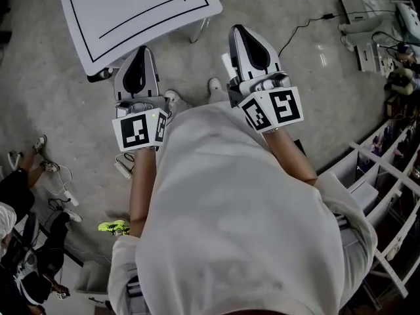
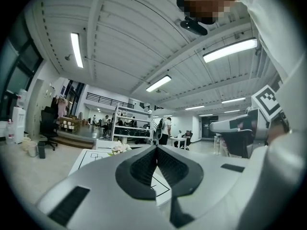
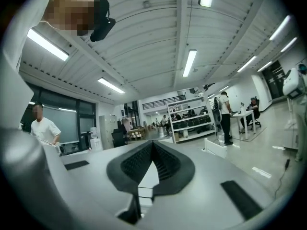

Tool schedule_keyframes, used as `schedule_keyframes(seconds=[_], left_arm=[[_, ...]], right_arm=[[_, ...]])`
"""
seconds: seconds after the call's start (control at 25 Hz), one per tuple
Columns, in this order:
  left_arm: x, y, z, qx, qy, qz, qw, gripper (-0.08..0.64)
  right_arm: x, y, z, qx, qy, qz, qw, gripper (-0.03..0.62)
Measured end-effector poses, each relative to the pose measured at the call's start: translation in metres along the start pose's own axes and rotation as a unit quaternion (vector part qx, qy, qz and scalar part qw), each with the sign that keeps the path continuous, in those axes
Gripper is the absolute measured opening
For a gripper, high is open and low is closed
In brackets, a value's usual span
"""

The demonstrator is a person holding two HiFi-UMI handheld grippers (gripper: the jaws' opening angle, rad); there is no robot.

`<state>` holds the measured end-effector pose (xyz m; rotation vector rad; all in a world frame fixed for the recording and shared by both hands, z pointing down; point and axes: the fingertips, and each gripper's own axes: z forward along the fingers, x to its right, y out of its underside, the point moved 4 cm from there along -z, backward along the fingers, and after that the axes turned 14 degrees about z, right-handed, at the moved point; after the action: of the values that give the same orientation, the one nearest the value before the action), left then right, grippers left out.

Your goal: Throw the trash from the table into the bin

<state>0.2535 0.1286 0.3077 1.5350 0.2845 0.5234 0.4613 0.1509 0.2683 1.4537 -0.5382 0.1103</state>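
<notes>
1. Over by one corner of the white bench (image 1: 131,12), the person stands in a pale top, holding both claws out level in front of the body.
2. The left claw (image 1: 142,52) has its tip just at the bench's near edge in the head view. The left gripper view shows the ribbed pads pressed together at the tip (image 2: 156,148), so it's closed with nothing in it.
3. It's the same deal for the right claw (image 1: 238,30). It's off the bench corner, over the grey floor (image 1: 282,12), with the jaws meeting at the tip (image 3: 152,143) and nothing between them.
4. Each claw's marker cube sits back by the wrist, the left one (image 1: 139,128) and the right one (image 1: 274,108).
5. As for the trash, a whitish crumpled lump (image 2: 118,148) lies on the far part of the bench (image 2: 88,162), just left of the left claw's tip in its own view and well apart from both claws. It's too small to say what it's made of.
6. The bench top has black lines drawn on it, and the part in the head view is bare.
7. In the background there are shelf racks (image 2: 132,128) with people around them, a person in a white shirt (image 3: 44,128) at the left of the right gripper view and another one standing by a desk (image 3: 224,116).
8. A neon green shoe (image 1: 113,227) lies on the floor behind the left arm.
</notes>
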Motion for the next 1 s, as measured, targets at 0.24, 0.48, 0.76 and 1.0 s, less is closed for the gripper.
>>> schedule_keyframes(seconds=[0.24, 0.48, 0.76, 1.0], left_arm=[[0.037, -0.004, 0.013, -0.022, -0.05, -0.004, 0.9985, 0.006], [0.096, -0.006, 0.036, -0.04, -0.104, -0.024, 0.9935, 0.006], [0.134, -0.022, 0.036, -0.048, -0.159, 0.003, 0.986, 0.006], [0.133, -0.028, 0.021, -0.049, -0.21, 0.003, 0.9765, 0.008]], right_arm=[[0.033, -0.008, 0.006, -0.036, -0.056, 0.007, 0.998, 0.011], [0.083, -0.014, 0.0, -0.063, -0.111, 0.006, 0.992, 0.011], [0.114, -0.027, -0.008, -0.08, -0.169, 0.008, 0.982, 0.011], [0.102, -0.032, -0.004, -0.086, -0.213, 0.005, 0.973, 0.011]])
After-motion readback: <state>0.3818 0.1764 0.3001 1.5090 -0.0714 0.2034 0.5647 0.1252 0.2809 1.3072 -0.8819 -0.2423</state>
